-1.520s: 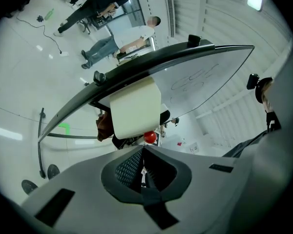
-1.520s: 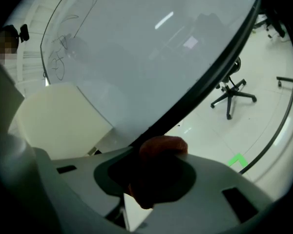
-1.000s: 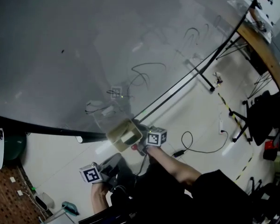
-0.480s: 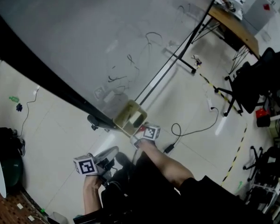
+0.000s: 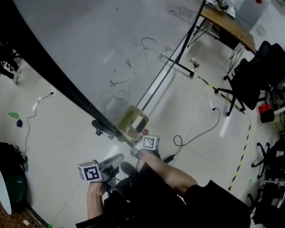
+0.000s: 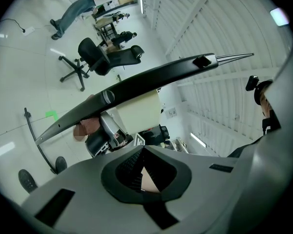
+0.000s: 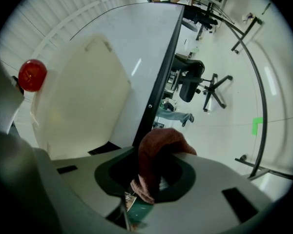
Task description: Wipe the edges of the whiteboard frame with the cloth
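While I watch the head view, the right gripper (image 5: 138,139) sits at the near end of the black whiteboard frame (image 5: 61,84), whose long axis climbs away up and to the left. The left gripper (image 5: 114,160) hangs farther off. In the left gripper view, its jaws are pinched together and empty. In the right gripper view, the jaws clamp a nubby maroon cloth (image 7: 158,150) right at the smooth frame edge, which runs straight ahead.

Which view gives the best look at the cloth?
The right gripper view: the reddish-brown cloth sits pinched between the right gripper's jaws, near the whiteboard frame. In the head view it cannot be made out; the left gripper view does not show it.
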`<state>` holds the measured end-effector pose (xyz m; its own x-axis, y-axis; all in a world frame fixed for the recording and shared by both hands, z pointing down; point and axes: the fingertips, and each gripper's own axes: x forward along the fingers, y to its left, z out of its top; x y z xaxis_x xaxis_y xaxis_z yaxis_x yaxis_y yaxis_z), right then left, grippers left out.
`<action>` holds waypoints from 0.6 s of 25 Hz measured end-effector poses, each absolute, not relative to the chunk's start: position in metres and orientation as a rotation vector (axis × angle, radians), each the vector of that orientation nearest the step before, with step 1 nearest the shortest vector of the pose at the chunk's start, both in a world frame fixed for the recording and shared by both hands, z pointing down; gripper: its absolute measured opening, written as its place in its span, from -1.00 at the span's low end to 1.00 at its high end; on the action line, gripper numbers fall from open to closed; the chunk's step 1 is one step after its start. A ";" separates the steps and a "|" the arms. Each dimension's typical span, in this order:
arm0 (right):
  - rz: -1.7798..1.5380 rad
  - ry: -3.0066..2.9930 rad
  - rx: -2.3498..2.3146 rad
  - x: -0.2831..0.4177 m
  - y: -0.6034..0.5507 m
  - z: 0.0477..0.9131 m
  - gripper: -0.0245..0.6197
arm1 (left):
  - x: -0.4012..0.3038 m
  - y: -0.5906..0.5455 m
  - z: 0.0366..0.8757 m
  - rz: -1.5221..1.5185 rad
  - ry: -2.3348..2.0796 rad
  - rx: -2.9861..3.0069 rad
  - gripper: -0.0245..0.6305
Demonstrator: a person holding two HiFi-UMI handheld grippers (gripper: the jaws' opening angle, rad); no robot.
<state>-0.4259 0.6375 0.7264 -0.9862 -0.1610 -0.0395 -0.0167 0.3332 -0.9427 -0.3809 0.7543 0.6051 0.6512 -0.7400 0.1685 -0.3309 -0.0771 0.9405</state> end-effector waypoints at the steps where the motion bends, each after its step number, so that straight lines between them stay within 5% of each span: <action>1: -1.742 2.467 -0.181 -0.426 0.638 0.724 -0.64 | -0.383 0.754 0.604 -0.427 -0.885 1.678 -0.96; 15: -1.902 2.671 -0.224 -0.409 0.726 0.713 -0.65 | -0.425 0.769 0.607 -0.567 -0.948 1.671 -0.96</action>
<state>-0.4093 0.7263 0.7127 -0.9803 -0.0265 0.1957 -0.1936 0.3248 -0.9258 -0.4250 0.7692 0.6074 0.5685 -0.8172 0.0944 -0.3025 -0.1010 0.9478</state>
